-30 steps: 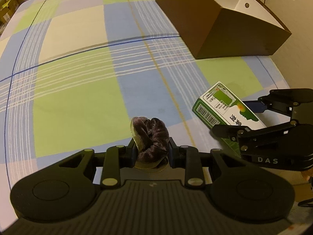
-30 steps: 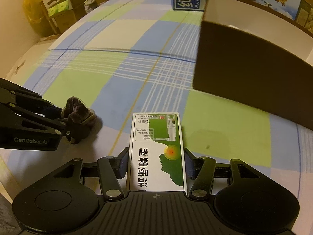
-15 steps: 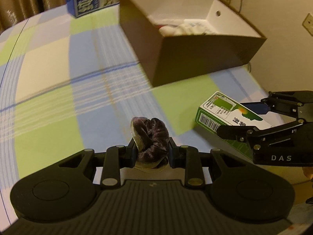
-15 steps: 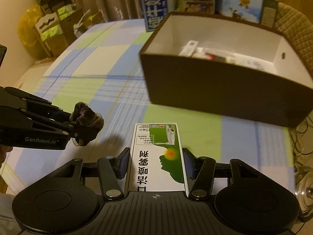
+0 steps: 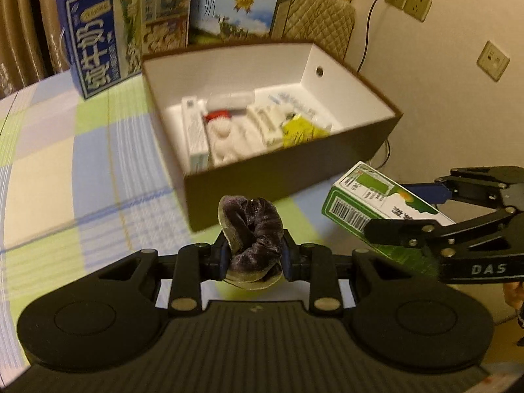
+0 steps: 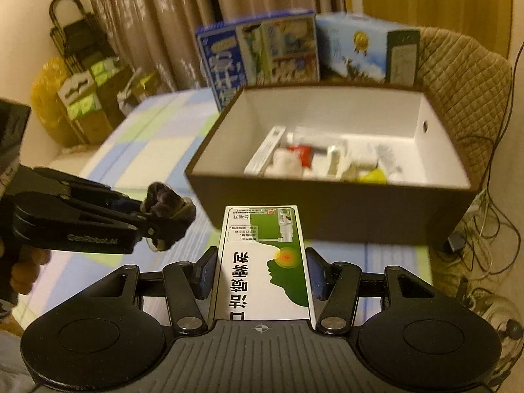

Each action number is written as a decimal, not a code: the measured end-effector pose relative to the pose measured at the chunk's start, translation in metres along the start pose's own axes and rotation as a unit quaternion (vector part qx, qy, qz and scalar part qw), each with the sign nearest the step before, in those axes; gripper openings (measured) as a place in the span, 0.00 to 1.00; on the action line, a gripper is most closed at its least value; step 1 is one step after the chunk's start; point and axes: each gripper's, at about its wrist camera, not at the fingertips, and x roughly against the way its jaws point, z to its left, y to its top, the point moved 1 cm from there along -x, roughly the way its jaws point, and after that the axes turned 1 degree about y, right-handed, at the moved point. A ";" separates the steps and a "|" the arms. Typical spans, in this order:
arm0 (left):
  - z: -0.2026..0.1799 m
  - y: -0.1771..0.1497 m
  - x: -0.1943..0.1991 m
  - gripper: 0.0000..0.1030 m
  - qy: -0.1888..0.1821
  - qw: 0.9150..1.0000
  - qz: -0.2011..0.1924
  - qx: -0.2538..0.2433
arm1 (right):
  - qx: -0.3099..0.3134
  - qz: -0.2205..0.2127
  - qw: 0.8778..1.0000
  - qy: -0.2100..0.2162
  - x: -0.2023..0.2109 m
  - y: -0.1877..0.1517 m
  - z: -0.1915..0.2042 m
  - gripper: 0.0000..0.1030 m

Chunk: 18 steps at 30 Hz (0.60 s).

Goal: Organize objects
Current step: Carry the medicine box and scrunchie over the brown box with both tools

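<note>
Above the checked tabletop [image 5: 98, 170], the left claw [image 5: 252, 255] gripped a dark purple velvet scrunchie [image 5: 253, 229] and the right claw [image 6: 260, 273] a green-and-white carton [image 6: 263, 258], both short of the half-filled brown cardboard box [image 5: 278, 177], neither yet stowed.

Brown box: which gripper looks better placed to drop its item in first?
Probably the right. The right gripper holds the green carton squarely facing the brown box, open side ahead. The left gripper, clamped on the purple scrunchie, faces a near corner.
</note>
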 end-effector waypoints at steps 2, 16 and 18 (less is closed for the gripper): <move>-0.004 0.010 -0.002 0.25 0.002 1.000 -0.007 0.000 | -0.003 -0.011 1.000 0.000 0.004 0.011 -0.009 0.51; -0.020 0.097 -0.049 0.25 0.028 0.999 -0.033 -0.005 | -0.043 -0.066 0.996 -0.047 -0.012 0.090 -0.092 0.51; -0.020 0.109 -0.059 0.25 0.032 0.999 -0.033 -0.006 | -0.049 -0.068 0.995 -0.051 -0.022 0.100 -0.105 0.51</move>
